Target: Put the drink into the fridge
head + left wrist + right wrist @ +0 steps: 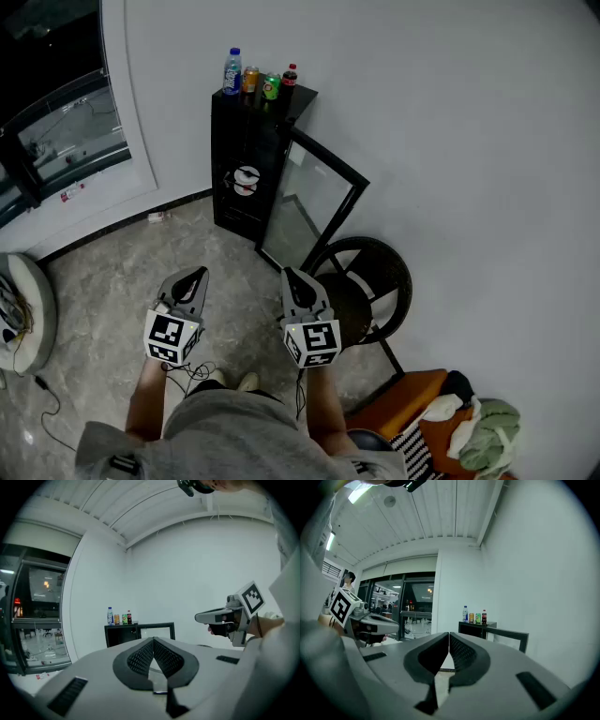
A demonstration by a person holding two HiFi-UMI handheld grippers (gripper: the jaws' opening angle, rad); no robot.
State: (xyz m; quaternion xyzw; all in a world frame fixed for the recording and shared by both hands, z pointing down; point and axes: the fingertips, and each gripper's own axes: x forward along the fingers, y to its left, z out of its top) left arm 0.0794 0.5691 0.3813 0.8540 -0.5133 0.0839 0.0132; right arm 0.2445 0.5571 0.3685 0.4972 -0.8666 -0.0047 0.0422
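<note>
A small black fridge (246,169) stands against the white wall, its glass door (307,202) swung open toward me. On its top stand several drinks: a water bottle (232,71), an orange can (250,79), a green can (270,87) and a dark cola bottle (290,77). The same row of drinks (119,617) shows far off in the left gripper view, and the drinks (474,616) again in the right gripper view. My left gripper (199,274) and right gripper (286,275) hang side by side over the floor, well short of the fridge. Both are shut and hold nothing.
A round black chair (367,286) stands right of the right gripper, by the open door. A glass partition (66,122) runs along the left. Cables (42,389) and a white round object (19,314) lie at the left edge. Clothes (473,427) are piled at the bottom right.
</note>
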